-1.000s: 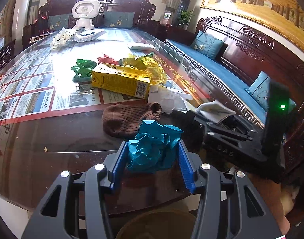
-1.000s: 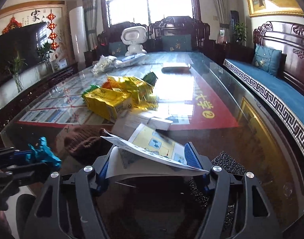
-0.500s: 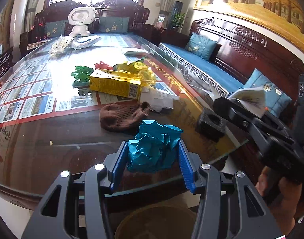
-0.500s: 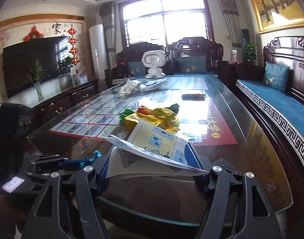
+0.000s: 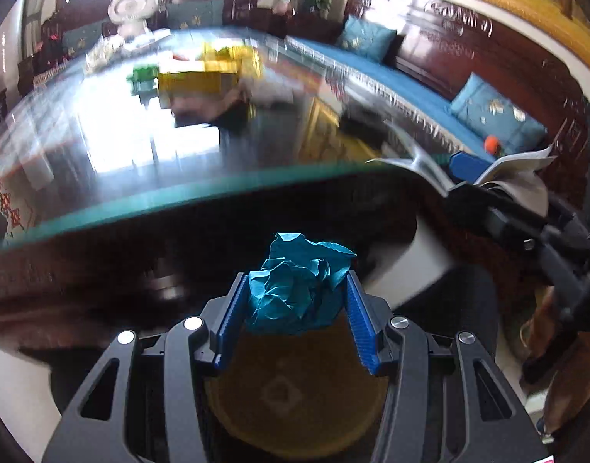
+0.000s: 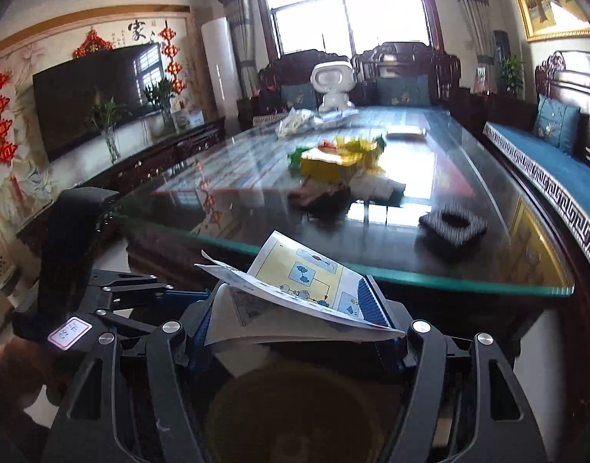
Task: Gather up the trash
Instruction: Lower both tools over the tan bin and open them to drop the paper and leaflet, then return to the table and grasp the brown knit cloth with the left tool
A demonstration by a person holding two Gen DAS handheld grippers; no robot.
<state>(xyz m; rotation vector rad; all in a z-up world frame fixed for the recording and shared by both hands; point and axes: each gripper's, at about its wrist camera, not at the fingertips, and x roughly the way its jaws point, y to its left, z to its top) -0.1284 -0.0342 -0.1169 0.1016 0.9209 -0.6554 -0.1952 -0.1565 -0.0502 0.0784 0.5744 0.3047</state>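
My left gripper is shut on a crumpled teal paper ball. It hangs off the near edge of the glass-topped table, above a round brown bin. My right gripper is shut on a folded printed leaflet, also in front of the table edge, with the brown bin below it. The right gripper with its leaflet shows at the right of the left wrist view. The left gripper's body shows at the left of the right wrist view.
On the table lie a yellow box with yellow and green wrappers, a brown knit piece, white packaging and a black foam square. A white robot toy stands at the far end. A blue-cushioned wooden bench lines the right side.
Both grippers have drawn back from the tabletop past its near edge, each still holding its item. The brown bin now sits larger beneath them, and the left view is blurred.
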